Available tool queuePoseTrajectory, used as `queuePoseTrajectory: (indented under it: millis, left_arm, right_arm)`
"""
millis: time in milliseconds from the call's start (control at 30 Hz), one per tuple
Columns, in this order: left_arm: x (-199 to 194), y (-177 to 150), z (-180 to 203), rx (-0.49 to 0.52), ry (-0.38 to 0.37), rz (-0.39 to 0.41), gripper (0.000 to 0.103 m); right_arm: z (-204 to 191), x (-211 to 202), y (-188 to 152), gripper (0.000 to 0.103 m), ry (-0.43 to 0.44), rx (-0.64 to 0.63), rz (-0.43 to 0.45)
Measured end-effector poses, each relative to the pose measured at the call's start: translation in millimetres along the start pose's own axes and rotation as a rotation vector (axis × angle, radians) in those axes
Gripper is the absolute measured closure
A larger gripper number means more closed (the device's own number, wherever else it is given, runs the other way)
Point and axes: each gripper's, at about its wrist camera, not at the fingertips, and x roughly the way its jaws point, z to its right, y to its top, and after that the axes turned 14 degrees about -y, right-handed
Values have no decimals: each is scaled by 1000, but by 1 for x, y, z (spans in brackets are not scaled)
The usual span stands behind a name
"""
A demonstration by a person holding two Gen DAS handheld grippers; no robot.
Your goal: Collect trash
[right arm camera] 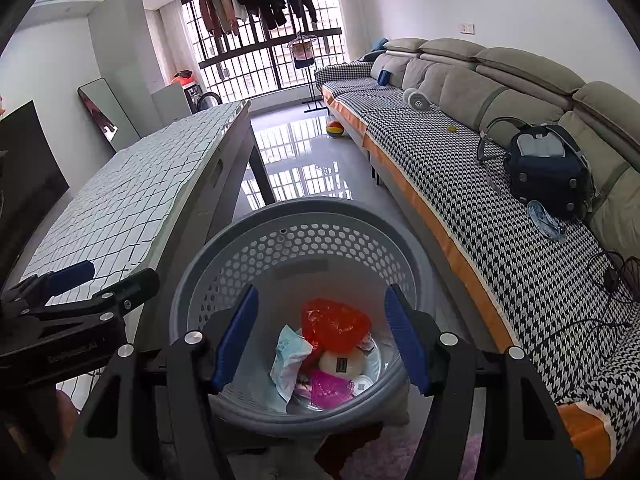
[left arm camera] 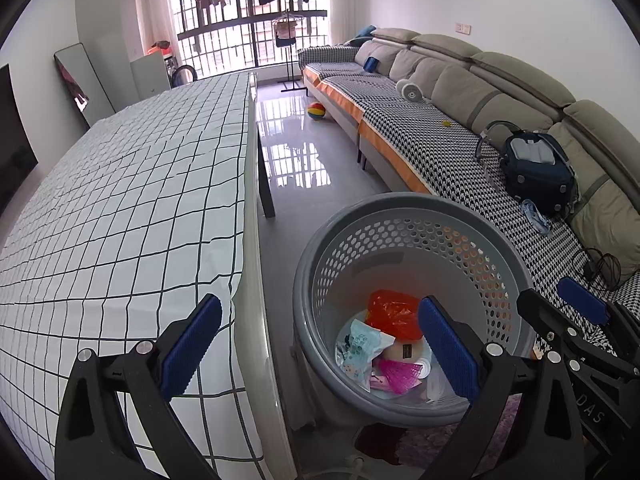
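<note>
Both grippers, left and right, hang released and empty over the bin, where a careless dip could tip it.

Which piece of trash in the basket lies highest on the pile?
The orange-red plastic bag. It sits on top at the back of the basket; the pale blue wrapper and pink piece lie lower.

White walls; glossy tiled floor mirrors daylight from barred window, laundry hanging there. Grey sofa, houndstooth cover, along right wall. Worktop under checked cloth. Mirror leans left.
</note>
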Motion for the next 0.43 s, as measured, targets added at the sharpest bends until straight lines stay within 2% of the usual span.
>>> queuePoseTrajectory:
  millis: [433]
  left_arm:
    - [-1,1,0,-2,6,0,6]
  right_arm:
    - [-1,0,0,40,1,0,0]
